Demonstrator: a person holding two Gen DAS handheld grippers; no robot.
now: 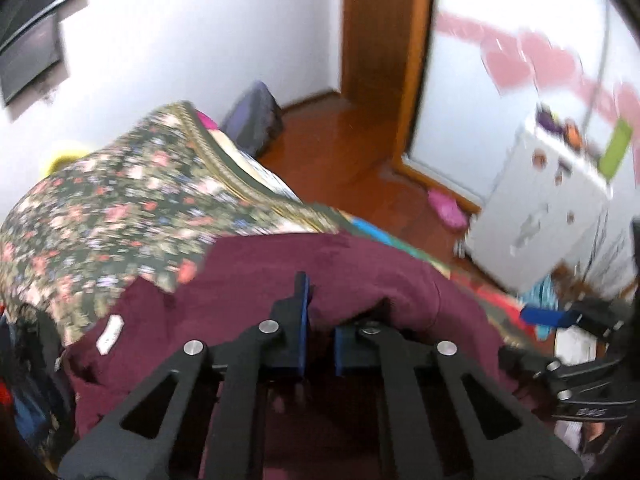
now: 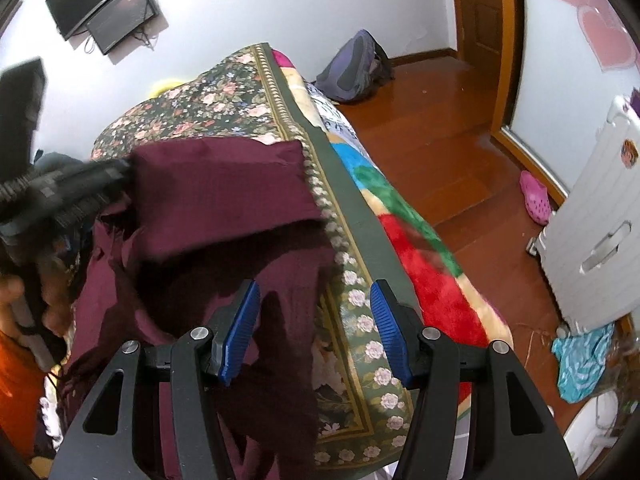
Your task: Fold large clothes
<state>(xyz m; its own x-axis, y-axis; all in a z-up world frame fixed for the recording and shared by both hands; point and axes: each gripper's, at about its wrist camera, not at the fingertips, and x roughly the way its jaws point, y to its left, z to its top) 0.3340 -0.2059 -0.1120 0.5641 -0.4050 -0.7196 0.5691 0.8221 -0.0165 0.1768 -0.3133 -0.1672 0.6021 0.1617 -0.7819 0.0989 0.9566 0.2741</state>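
A large maroon garment [image 2: 224, 200] lies on a bed covered by a floral spread [image 2: 208, 108]. In the left wrist view the garment [image 1: 360, 276] drapes over my left gripper [image 1: 320, 320], whose blue pads are close together and pinch a fold of the cloth. A white label [image 1: 110, 334] shows on the cloth at the left. My right gripper [image 2: 314, 320] is open and empty, its blue pads wide apart above the garment's right edge and the bed's border. The left gripper [image 2: 72, 188] appears blurred at the left of the right wrist view, holding a folded flap.
A colourful fleece blanket [image 2: 404, 240] hangs off the bed's right side. A wooden floor [image 2: 432, 128] holds a grey backpack [image 2: 352, 68] and a pink clog [image 2: 534, 196]. A white cabinet [image 2: 592, 220] stands right, with turquoise cloth [image 2: 584, 360] at its foot. A doorway [image 2: 480, 8] is behind.
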